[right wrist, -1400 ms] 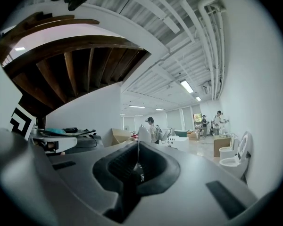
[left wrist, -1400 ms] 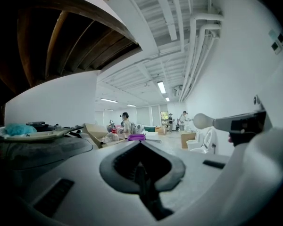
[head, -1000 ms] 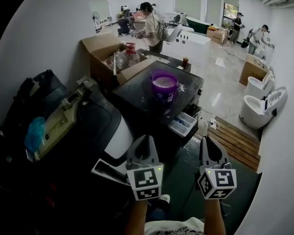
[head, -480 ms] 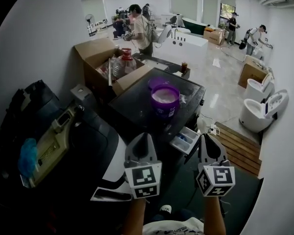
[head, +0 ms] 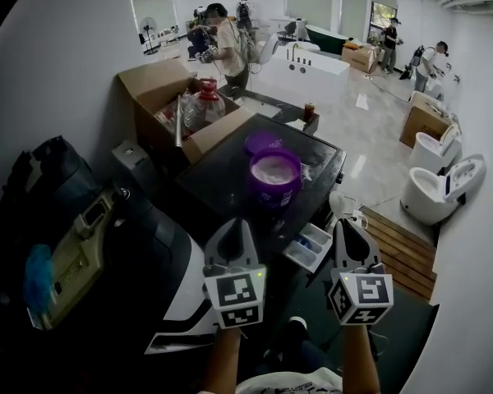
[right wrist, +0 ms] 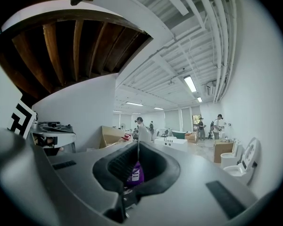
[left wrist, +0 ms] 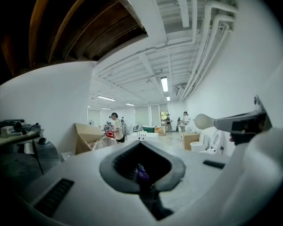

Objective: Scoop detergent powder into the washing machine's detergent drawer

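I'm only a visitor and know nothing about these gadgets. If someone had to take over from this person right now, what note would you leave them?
Left claw: shut, holding nothing, in the air short of the washing machine.
Right claw: shut, empty, level with the left one.
The purple tub of white powder stands open on the machine's top, with its lid lying behind it. The detergent drawer is pulled out at the machine's front.
Done: tub and drawer are open.
Left: find a scoop (none in view), take powder from the tub and tip it into the drawer.
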